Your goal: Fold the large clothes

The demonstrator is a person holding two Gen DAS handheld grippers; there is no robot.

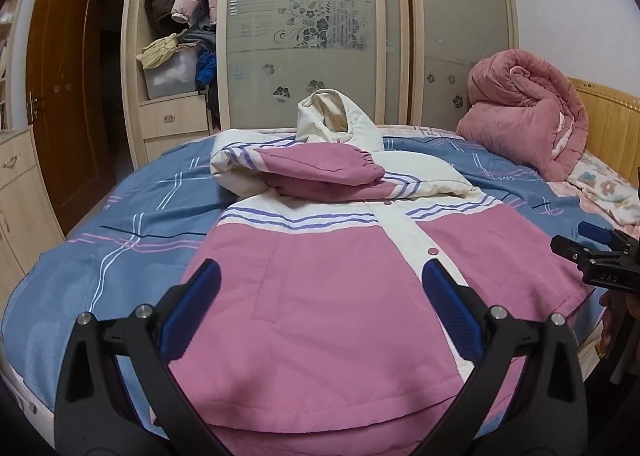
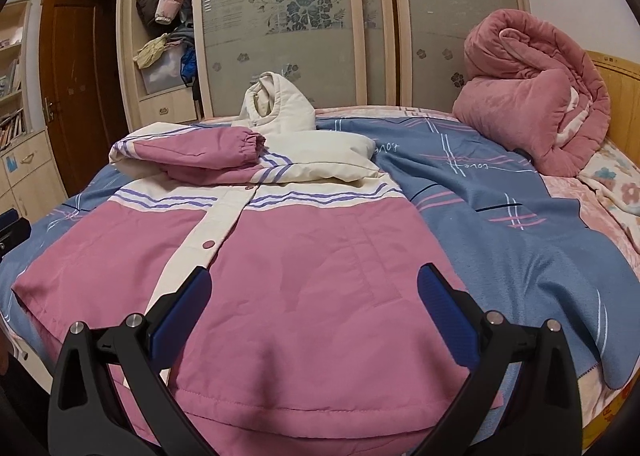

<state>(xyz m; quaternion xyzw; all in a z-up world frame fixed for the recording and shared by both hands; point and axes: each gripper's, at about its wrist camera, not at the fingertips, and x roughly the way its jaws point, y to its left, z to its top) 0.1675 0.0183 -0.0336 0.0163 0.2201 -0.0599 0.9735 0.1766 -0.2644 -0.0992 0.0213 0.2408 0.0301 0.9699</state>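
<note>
Left wrist view: the left gripper hangs over the near hem of a pink and cream jacket, its two blue-padded fingers spread wide apart with nothing between them. The jacket lies front up on a blue plaid blanket that covers the bed, buttoned down a cream placket. Both sleeves are folded across the chest, one on top of the other, and the cream hood stands up at the far end. At the right edge the right gripper pokes in beside the jacket's hem corner; from this side I cannot tell how its fingers stand. A rolled pink quilt sits at the far right of the bed against a wooden headboard. Behind the bed stands a wardrobe with frosted flower-patterned doors, one section open with clothes hanging and piled inside, and a brown door to the left.

Right wrist view: the right gripper hovers above the jacket's other front panel near the hem, its fingers spread wide and holding nothing. The blanket lies rumpled to the right, and the quilt rests beyond it
</note>
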